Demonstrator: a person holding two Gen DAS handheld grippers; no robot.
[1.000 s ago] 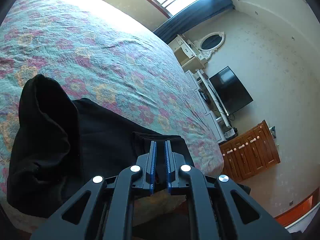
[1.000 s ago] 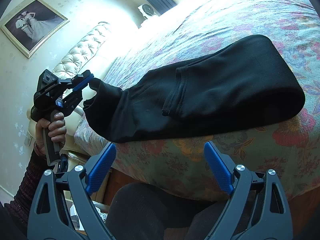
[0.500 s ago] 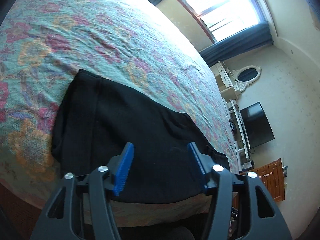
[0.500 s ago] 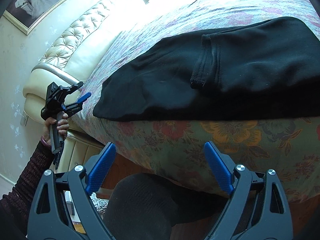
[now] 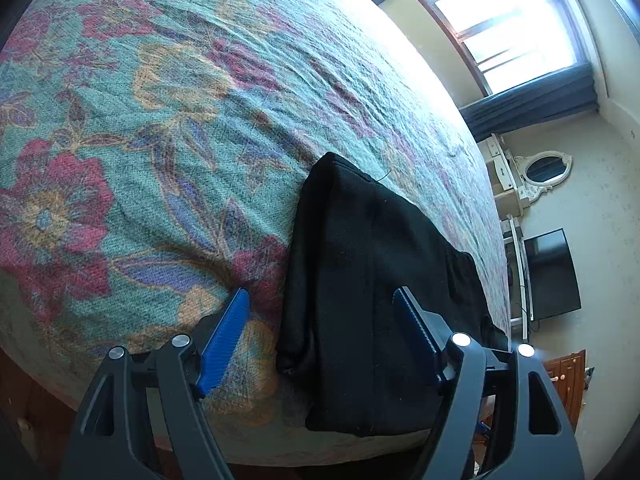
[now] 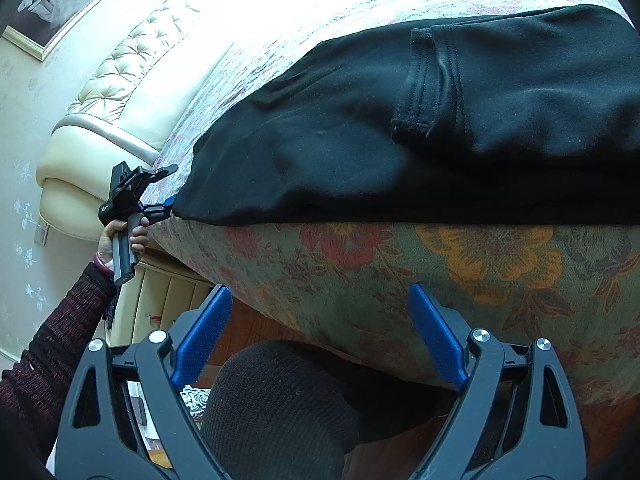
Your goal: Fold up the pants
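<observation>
The black pants [image 5: 376, 292] lie folded flat along the near edge of the floral bed [image 5: 160, 128]. My left gripper [image 5: 324, 304] is open and empty; its jaws stand over the pants' left end, one on each side of the folded edge. In the right wrist view the pants [image 6: 420, 120] lie flat with a ribbed cuff on top. My right gripper [image 6: 320, 312] is open and empty, low in front of the bed's side, below the pants. The left gripper also shows there [image 6: 160, 190], at the pants' far-left corner.
A cream tufted headboard [image 6: 120, 88] stands at the left of the bed. A TV [image 5: 552, 272], a white dresser with an oval mirror [image 5: 540, 168] and a wooden cabinet [image 5: 568, 384] stand along the wall beyond the bed's foot. The person's knee [image 6: 276, 412] sits below the right gripper.
My left gripper has let go of the pants leg, opened and drawn back to the pants' left end. The lifted leg now lies flat. My right gripper has moved closer and lower.
</observation>
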